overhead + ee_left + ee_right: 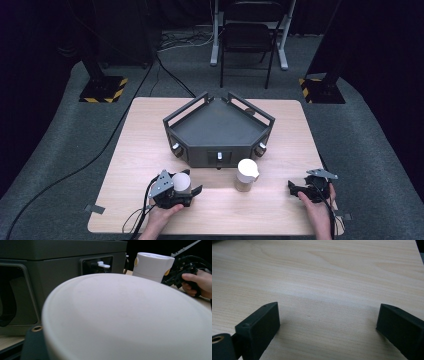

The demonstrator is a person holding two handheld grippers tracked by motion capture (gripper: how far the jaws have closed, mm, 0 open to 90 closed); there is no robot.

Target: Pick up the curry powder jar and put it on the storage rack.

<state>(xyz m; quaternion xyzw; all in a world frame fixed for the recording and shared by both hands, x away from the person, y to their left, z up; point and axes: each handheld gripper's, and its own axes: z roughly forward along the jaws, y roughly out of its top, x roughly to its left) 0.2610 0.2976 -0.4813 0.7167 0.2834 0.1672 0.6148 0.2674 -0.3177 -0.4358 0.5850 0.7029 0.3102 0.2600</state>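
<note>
A: Nearest, at seven o'clock on the tabletop (125,165) — what's the left tool (192,192) doing?
B: Clamped on a white round lid (182,182), its two black arms pressing either side.
A: And the right tool (294,187)?
B: At five o'clock, spread apart over bare wood — nothing between.
A: Farther out?
B: A white jar (247,175) near the centre, then the dark tray box (218,131) at twelve.
</note>
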